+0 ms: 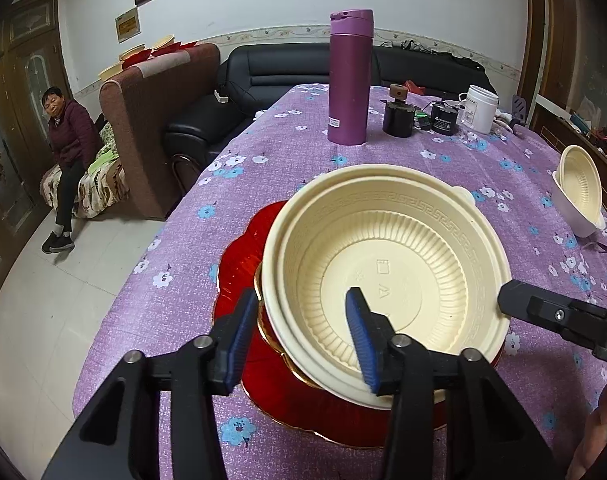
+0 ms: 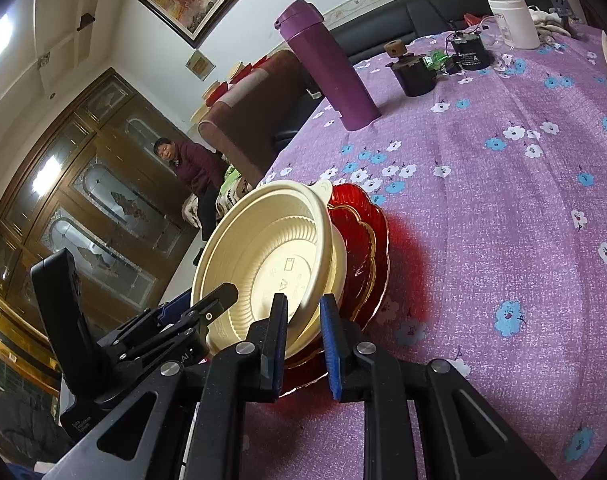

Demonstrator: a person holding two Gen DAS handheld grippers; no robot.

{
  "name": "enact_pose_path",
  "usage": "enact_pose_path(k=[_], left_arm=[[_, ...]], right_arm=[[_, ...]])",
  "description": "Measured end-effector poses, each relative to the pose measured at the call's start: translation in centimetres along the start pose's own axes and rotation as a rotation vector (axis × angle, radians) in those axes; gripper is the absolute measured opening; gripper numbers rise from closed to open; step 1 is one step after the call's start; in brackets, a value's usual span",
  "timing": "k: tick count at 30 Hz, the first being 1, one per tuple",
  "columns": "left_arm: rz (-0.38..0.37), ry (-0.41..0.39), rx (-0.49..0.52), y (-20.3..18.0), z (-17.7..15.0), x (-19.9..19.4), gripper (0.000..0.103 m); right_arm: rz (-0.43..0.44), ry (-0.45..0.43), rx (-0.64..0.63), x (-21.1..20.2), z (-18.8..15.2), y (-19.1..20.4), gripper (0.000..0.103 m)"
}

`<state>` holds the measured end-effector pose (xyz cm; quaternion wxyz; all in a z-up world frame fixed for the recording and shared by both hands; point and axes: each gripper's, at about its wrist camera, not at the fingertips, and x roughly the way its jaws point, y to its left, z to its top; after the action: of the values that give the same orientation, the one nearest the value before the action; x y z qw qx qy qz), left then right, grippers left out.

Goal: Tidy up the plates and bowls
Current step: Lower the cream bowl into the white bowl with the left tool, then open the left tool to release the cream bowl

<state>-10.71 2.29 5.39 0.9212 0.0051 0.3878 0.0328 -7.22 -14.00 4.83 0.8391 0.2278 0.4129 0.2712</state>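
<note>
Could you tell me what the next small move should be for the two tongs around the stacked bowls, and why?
Probably close the left tongs on the cream bowls: their pads straddle the near rim with a gap showing, so nothing is gripped there. The bowls sit nested but tilted on the red plates, while the right tongs bracket the opposite rim.

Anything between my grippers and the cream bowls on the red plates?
Nothing visible. The left gripper already straddles the near rim of the stacked cream bowls, the right gripper straddles their other side. The red plates lie underneath.
</note>
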Motion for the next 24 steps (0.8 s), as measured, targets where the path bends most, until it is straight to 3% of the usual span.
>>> enact_pose_path(k=[8, 24], left_arm=[[0.01, -0.018, -0.021, 0.5, 0.1, -0.8, 0.051], [0.035, -0.104, 0.007, -1.0, 1.7, -4.5, 0.056]], right_arm=[[0.002, -0.01, 0.006, -0.7, 0.2, -0.2, 0.02], [0.011, -0.146, 0.075, -6.0, 1.5, -3.8, 0.02]])
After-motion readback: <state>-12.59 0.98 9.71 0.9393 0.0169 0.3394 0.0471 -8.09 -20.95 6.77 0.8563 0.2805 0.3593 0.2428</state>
